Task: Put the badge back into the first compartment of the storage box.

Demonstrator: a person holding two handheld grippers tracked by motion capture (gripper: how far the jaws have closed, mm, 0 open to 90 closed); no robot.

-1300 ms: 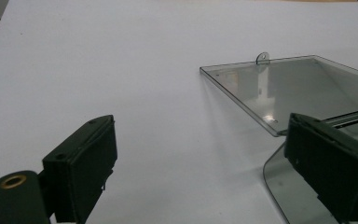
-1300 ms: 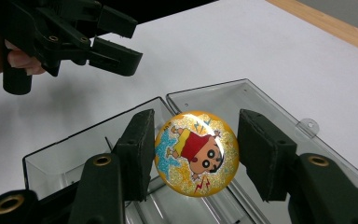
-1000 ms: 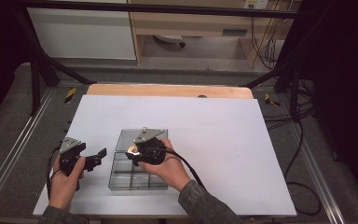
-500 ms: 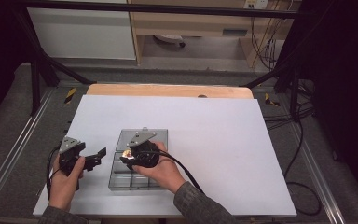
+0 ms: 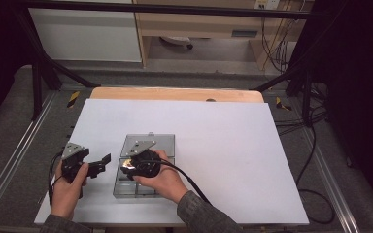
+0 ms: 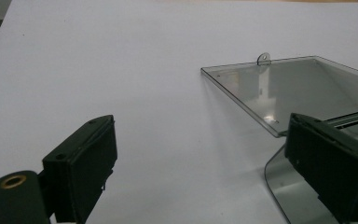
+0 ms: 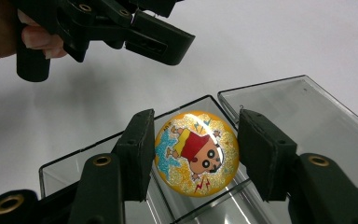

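One badge [image 7: 196,153] pinched in right claw [image 7: 193,156] over box [image 7: 98,154]; placing step. Left claw [image 6: 200,163] spread, idle. Next: lower into compartment, then let go.

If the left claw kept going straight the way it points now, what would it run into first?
Probably nothing soon: between the left claw's open jaws lies bare white table surface. The clear plastic box's open lid sits just right of that line and might be clipped; depth is unclear.

The left gripper [image 6: 200,172] holds its black jaws wide apart above the white table [image 6: 121,70], beside a clear box lid [image 6: 303,88]
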